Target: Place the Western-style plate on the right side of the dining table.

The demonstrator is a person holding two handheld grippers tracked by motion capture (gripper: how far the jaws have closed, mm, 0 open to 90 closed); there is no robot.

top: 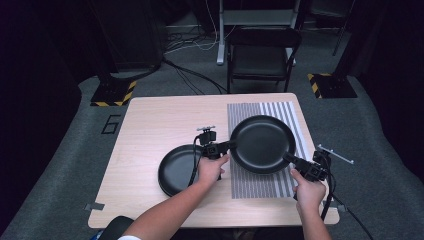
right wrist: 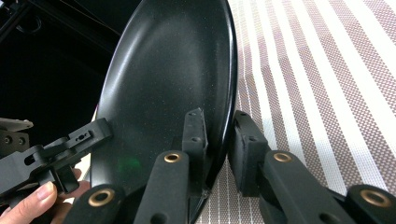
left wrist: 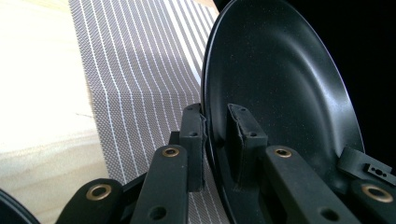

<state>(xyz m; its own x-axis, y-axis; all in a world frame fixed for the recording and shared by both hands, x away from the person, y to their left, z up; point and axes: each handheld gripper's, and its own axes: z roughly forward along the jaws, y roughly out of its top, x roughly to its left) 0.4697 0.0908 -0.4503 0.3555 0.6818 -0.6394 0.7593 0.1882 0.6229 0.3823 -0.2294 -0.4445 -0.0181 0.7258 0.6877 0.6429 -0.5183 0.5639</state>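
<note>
A large black plate (top: 262, 144) is held over the striped placemat (top: 260, 182) at the table's right, the left gripper (top: 223, 146) pinching its left rim between nearly closed jaws and the right gripper (top: 291, 159) clamping its near-right rim likewise, while a second black plate (top: 175, 172) lies to the left

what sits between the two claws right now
In the high view, the big black plate, its rim gripped by the left claw and right claw.

Second plate (top: 176, 171) partly behind left forearm
</note>
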